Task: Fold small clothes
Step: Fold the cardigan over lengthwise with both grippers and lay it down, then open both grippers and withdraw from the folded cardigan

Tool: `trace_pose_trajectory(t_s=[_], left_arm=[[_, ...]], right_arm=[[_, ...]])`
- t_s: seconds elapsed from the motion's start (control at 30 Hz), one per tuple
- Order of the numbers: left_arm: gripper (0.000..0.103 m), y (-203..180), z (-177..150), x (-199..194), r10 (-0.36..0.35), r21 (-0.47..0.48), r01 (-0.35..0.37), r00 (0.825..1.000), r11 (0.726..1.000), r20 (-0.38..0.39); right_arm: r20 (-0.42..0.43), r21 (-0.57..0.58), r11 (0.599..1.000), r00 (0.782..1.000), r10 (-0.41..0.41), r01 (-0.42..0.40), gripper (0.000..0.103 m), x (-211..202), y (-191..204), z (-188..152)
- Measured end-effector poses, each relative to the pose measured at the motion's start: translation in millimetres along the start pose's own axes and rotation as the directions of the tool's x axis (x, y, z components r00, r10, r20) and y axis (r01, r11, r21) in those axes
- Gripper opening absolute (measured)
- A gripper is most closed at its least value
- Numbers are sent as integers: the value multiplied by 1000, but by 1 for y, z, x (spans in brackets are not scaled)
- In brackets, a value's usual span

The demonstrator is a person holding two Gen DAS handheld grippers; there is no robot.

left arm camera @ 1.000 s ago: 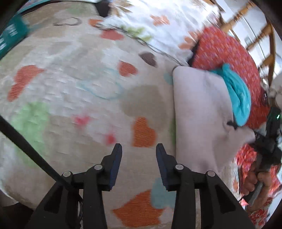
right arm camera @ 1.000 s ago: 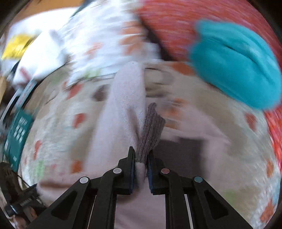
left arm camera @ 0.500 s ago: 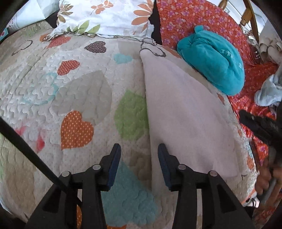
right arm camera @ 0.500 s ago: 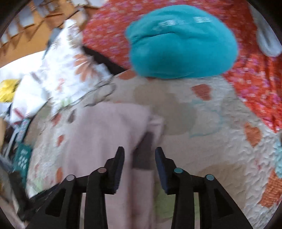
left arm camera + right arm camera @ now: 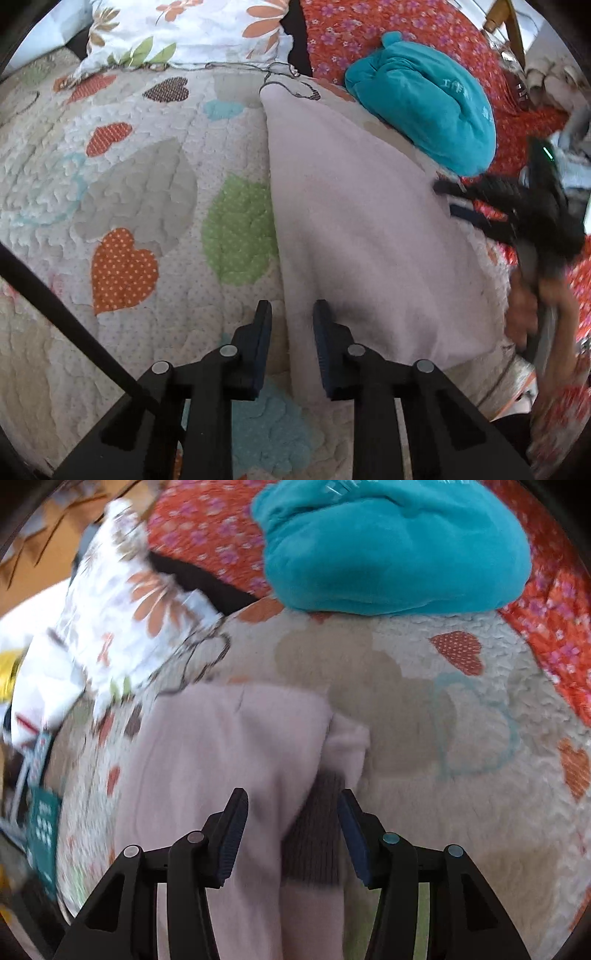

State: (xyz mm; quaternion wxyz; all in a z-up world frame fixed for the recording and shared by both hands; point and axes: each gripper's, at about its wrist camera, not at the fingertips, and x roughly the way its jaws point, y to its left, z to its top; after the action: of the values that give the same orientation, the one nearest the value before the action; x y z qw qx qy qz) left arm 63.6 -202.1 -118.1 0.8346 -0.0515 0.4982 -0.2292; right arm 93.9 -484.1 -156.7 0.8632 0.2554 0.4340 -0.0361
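A pale pink garment (image 5: 362,229) lies folded flat on the heart-patterned quilt (image 5: 140,192). My left gripper (image 5: 290,347) is open, its fingers straddling the garment's near left edge. In the right wrist view the same garment (image 5: 221,760) shows a brown ribbed cuff (image 5: 314,842) lying between the fingers of my open right gripper (image 5: 291,834). The right gripper also shows in the left wrist view (image 5: 454,199) at the garment's right edge, blurred.
A teal bundled cloth (image 5: 424,99) sits on the red floral bedding (image 5: 376,33) behind the garment. A white floral pillow (image 5: 192,29) lies at the back left. A green box (image 5: 42,830) is at the quilt's left edge.
The right gripper let go of the brown cuff and opened wide. The left gripper moved to the garment's near left edge and narrowed a little around it.
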Motion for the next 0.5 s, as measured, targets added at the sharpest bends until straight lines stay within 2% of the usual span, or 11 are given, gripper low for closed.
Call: trace_pose_trajectory(t_s=[0.07,0.13,0.2,0.27,0.3,0.37,0.5], left_arm=[[22,-1,-1,0,15,16,-15,1000,1000,4],[22,-2,-2,1,20,29,-20,1000,999,6],[22,-3,-2,1,27,48,-27,1000,998,5],[22,-6,-4,1,42,84,-43,999,996,12],[22,-8,-5,2,50,100,-51,999,994,14],[22,-13,-8,3,57,129,-59,998,990,16],[22,-19,-10,3,78,168,-80,997,983,19]], right_arm=[[-27,48,999,999,18,-16,53,17,-5,15],[-83,94,995,995,52,-44,12,38,-9,28],[-69,81,996,997,31,-26,7,39,-4,39],[-10,44,999,1000,20,-20,6,29,3,51],[22,34,999,1000,-10,9,6,23,5,58],[62,11,995,993,-99,99,6,20,6,66],[47,-71,951,953,-299,302,7,43,13,62]])
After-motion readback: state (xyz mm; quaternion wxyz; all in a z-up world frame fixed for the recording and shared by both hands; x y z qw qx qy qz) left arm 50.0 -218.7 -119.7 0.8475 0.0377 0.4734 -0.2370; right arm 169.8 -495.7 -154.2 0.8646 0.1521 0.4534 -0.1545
